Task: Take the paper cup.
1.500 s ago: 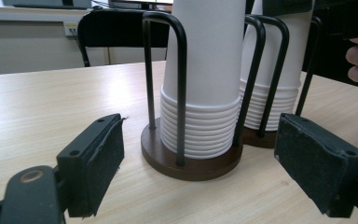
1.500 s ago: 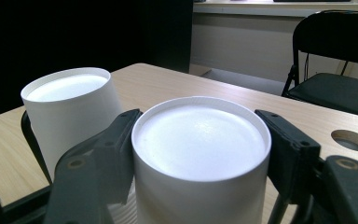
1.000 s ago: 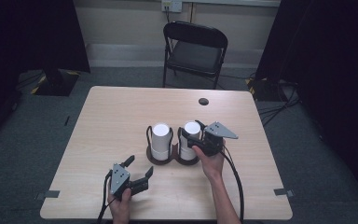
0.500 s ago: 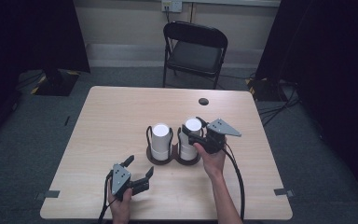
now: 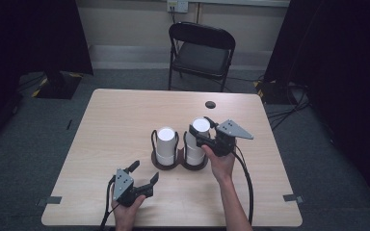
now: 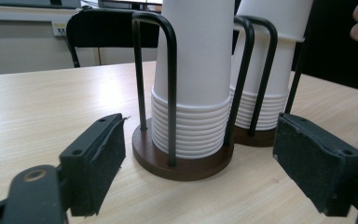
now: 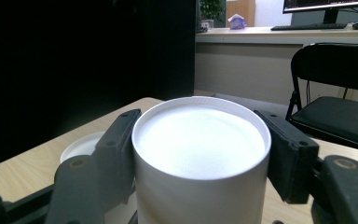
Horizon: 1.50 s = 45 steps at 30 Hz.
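A light wood table (image 5: 125, 125) stands on grey carpet (image 5: 347, 159), a black folding chair (image 5: 200, 53) at its 12 o'clock against a pale wall (image 5: 125, 24) with a power socket (image 5: 177, 6), dark curtains (image 5: 29, 33) flanking both sides.

Table (image 5: 125, 120): pale wood-grain laminate, smooth, soft sheen, center of high view. Cup stacks (image 6: 193, 70): white paper, matt, ribbed rims low down in left gripper view. Top cup (image 7: 200, 154), center of right gripper view: matt white paper w/ rolled rim. Holder (image 6: 168, 84): thin black metal rods, semi-gloss; base (image 6: 186, 165) dark brown wood, smooth. Left gripper (image 6: 205, 163) pads (image 6: 319, 163): black rubbery foam, rough, frayed edges. Right gripper (image 7: 200, 149) arms: black matt plastic w/ brass-look rivets. Chair (image 5: 202, 53), upper center: black metal frame, matt padded seat. Floor (image 5: 38, 144): grey carpet, coarse.
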Each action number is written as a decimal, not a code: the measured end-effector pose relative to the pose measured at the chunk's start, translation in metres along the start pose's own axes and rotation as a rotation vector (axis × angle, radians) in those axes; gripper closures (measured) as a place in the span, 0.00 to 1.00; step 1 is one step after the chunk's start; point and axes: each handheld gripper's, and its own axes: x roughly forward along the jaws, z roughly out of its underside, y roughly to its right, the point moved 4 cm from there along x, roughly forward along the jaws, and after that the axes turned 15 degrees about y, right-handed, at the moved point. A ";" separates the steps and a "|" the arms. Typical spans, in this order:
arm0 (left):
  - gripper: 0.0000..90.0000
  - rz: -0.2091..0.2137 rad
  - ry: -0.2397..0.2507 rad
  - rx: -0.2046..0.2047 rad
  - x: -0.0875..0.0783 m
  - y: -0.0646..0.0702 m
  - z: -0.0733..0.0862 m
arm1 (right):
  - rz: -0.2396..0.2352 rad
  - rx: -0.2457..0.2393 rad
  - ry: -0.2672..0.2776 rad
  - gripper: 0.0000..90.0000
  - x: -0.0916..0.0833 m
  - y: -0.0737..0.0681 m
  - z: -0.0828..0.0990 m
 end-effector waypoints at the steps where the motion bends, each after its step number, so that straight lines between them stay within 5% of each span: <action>1: 0.20 0.003 -0.006 0.001 0.000 0.000 0.000 | -0.001 0.005 0.006 0.39 0.000 0.000 -0.001; 8: 0.20 0.052 -0.017 -0.028 0.001 0.001 0.000 | 0.000 -0.004 0.018 0.39 -0.002 0.000 -0.009; 24: 0.25 0.089 -0.005 -0.057 0.003 0.007 -0.004 | -0.029 -0.016 0.057 0.39 -0.014 -0.011 -0.029; 31: 0.37 0.153 0.017 -0.100 0.008 0.019 -0.007 | -0.039 -0.014 0.081 0.39 -0.029 -0.017 -0.036; 45: 0.38 0.223 0.024 -0.090 0.015 0.029 -0.009 | -0.034 0.077 0.127 0.39 -0.068 -0.023 -0.020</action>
